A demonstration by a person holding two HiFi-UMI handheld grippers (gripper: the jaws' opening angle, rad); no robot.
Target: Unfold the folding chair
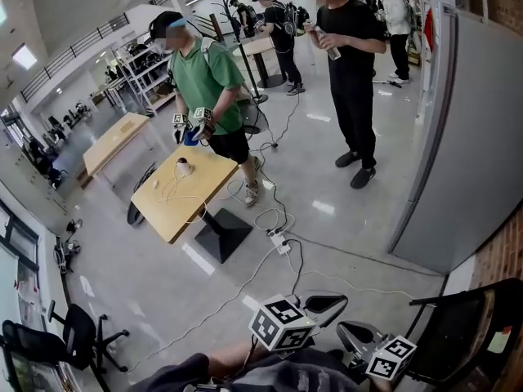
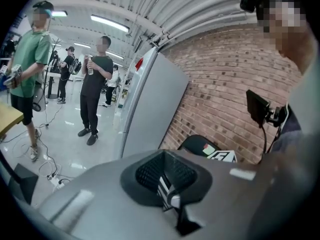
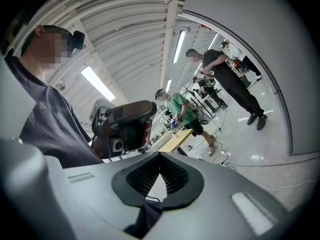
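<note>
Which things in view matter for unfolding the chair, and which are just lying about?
For the job:
- black chair by the brick wall
- left claw, shut and empty
- right claw, shut and empty

Lying about:
- wooden table
- power strip on the floor
- office chair
- grey partition

The black folding chair (image 1: 458,337) stands by the brick wall, just beside the grey partition

left claw (image 2: 165,173) / right claw (image 3: 160,166): grey, black ribbed pads (image 3: 143,177) | shirt (image 3: 45,129): dark
</note>
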